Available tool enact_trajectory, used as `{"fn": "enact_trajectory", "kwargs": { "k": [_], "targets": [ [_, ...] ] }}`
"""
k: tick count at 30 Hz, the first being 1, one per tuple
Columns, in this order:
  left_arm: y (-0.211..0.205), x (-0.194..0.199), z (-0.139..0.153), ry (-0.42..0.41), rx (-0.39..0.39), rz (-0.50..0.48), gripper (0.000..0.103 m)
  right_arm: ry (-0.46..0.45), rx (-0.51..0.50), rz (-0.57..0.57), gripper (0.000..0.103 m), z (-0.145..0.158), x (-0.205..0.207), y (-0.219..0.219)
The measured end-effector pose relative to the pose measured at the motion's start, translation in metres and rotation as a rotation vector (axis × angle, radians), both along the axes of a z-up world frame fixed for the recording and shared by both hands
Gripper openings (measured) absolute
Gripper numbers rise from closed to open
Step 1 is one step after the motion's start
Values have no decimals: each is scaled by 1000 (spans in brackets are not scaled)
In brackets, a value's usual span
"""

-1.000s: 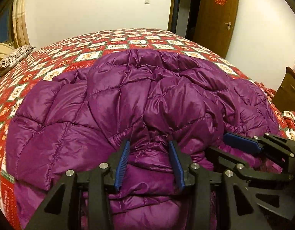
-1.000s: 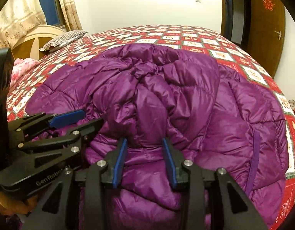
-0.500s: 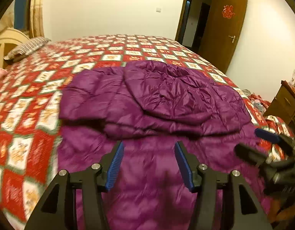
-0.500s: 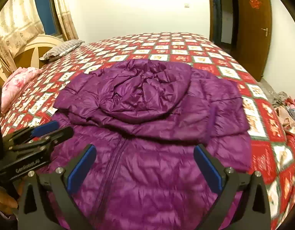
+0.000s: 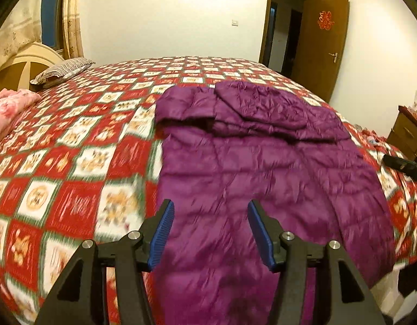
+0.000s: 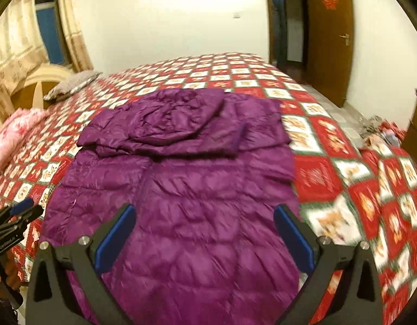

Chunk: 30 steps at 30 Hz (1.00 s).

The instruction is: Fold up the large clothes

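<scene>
I've let go and pulled both claws back, left claw and right claw now spread and empty, leaving the purple coat on the bed with its top folded down, lower half next.

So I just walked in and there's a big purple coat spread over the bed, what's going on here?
A person is folding a purple down jacket on the checked bedspread, with tongs in each hand. The hood and top part lie folded down over the body. The left tongs and the right tongs both hang open above the jacket's near end, gripping nothing; the lower part is not yet folded.
</scene>
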<state>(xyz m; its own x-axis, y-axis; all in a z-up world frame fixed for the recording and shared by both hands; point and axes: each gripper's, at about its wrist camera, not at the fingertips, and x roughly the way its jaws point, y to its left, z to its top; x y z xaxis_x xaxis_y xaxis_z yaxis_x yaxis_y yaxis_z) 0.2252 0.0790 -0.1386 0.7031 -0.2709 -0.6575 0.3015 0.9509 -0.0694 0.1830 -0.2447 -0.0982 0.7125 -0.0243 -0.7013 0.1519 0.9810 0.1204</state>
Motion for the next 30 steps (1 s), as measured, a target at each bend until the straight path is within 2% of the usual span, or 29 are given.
{"fn": "enact_trajectory", "kwargs": {
  "k": [4, 7, 10, 12, 17, 24, 26, 30],
  "targets": [
    [13, -25, -14, 11, 17, -12, 57, -9, 7, -39, 103, 1, -48, -25],
    [23, -37, -29, 54, -2, -17, 57, 29, 30, -62, 103, -7, -77, -39],
    [27, -42, -44, 115, -37, -27, 57, 100, 44, -52, 93, -24, -91, -40],
    [25, -44, -50, 134, -36, -39, 57, 155, 39, -44, 87, -38, -96, -34],
    [20, -48, -60, 152, -7, -47, 57, 239, 28, -60, 86, -69, -101, -23],
    [23, -55, -69, 175, 17, -51, 57, 317, 79, -30, 86, -100, -100, -18],
    [25, -55, -70, 189, -2, -55, 57, 321, 105, -16, 86, -103, -99, -16],
    [33, -59, -68, 227, -65, -64, 57, 317, 145, 19, 77, -109, -98, -16]
  ]
}}
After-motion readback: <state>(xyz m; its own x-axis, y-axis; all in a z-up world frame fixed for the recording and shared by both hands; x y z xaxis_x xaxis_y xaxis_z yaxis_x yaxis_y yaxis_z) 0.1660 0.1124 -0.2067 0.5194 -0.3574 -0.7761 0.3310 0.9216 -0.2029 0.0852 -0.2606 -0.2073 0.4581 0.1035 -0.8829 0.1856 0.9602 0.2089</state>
